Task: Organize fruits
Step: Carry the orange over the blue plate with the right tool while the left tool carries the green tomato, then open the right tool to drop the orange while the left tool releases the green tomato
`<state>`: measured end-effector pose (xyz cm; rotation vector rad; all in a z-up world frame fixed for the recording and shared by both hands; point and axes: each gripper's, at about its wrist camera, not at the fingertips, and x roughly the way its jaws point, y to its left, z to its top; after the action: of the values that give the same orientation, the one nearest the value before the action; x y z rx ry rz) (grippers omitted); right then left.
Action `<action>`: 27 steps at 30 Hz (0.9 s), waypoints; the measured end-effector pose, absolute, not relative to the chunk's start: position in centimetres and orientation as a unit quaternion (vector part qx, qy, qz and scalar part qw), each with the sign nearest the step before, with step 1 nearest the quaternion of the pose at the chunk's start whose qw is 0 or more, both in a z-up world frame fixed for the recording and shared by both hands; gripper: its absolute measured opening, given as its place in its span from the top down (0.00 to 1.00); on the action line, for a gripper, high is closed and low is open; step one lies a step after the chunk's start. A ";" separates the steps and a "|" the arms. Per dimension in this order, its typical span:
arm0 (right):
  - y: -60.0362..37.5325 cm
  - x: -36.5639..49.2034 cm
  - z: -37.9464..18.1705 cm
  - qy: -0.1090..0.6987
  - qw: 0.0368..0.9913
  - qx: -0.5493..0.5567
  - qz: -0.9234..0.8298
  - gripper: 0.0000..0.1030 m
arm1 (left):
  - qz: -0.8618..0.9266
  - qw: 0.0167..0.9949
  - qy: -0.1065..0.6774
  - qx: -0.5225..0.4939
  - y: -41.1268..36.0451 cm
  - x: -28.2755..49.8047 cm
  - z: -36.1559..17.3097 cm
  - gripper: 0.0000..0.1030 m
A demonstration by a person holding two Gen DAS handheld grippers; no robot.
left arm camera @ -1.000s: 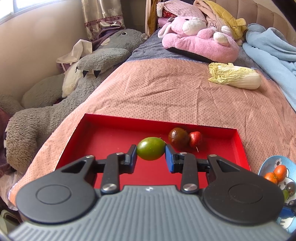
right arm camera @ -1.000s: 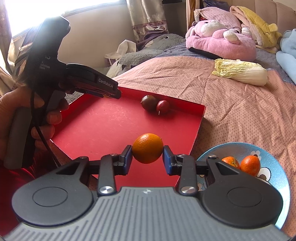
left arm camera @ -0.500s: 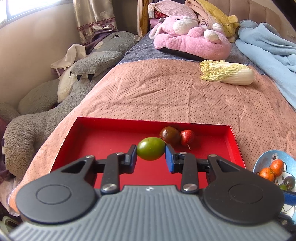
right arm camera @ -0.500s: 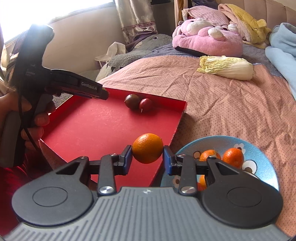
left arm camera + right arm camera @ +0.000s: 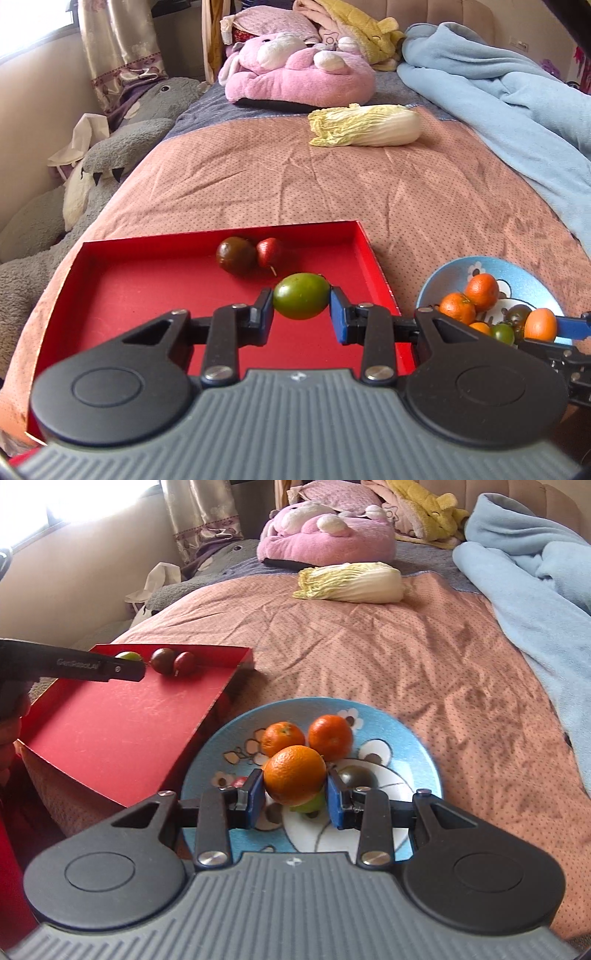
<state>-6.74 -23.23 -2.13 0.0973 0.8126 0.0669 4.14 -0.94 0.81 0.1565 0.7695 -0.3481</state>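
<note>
"What are the two grabbers holding?"

"The left gripper (image 5: pixel 301 314) squeezes a green fruit (image 5: pixel 301 301) over the red tray (image 5: pixel 129 291), near a dark fruit (image 5: pixel 236 255) and a red fruit (image 5: pixel 269 252). The right gripper (image 5: pixel 295 801) squeezes an orange (image 5: pixel 294 773) over the blue plate (image 5: pixel 406 738)."

"Why there?"

"I think greens and reds go in the tray, oranges on the plate."

"Do both cameras show the same?"

"No. Only the right view shows the plate's two oranges (image 5: pixel 330 736) plainly, and a green fruit under the held orange. The left view shows the whole tray."
</note>
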 end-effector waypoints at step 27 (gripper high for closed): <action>-27.1 -7.9 -2.5 0.367 0.926 0.083 -0.023 0.33 | -0.381 0.830 0.390 0.121 -10.3 -4.0 -2.7 0.65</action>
<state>-7.86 -27.15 -2.50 0.1710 0.7527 -0.0466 -4.01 -10.31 -2.70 0.2573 0.8266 -0.8074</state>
